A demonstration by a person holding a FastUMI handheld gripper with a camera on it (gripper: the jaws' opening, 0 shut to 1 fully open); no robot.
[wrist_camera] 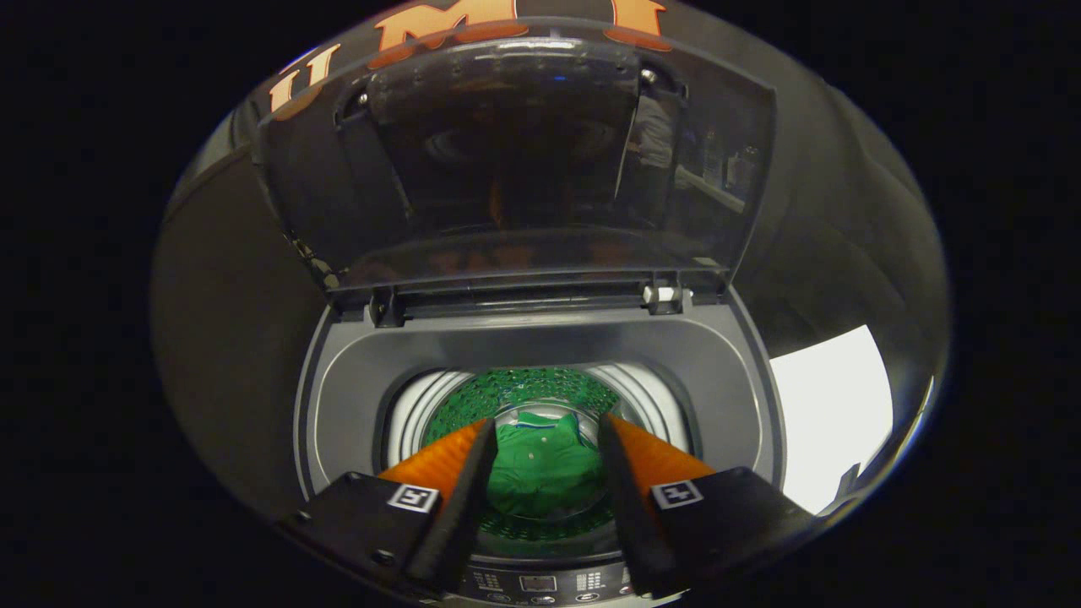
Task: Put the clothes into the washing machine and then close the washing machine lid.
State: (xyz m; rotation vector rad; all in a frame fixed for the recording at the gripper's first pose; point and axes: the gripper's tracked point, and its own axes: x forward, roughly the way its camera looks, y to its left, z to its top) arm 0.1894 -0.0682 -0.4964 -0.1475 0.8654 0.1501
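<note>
A top-loading washing machine (540, 346) stands below me with its lid (515, 160) raised upright at the back. A green garment (540, 469) lies at the bottom of the drum (515, 390), whose wall reflects green. My gripper (547, 426) hovers above the drum mouth, open, with nothing between its fingers. The garment shows through the gap between the two fingers (469, 473), well below them.
The machine's control panel (540, 583) runs along the front edge under the fingers. Lid hinges (663, 295) sit at the back of the opening. A bright white surface (832, 414) lies to the right of the machine. Dark cloth hangs behind and at both sides.
</note>
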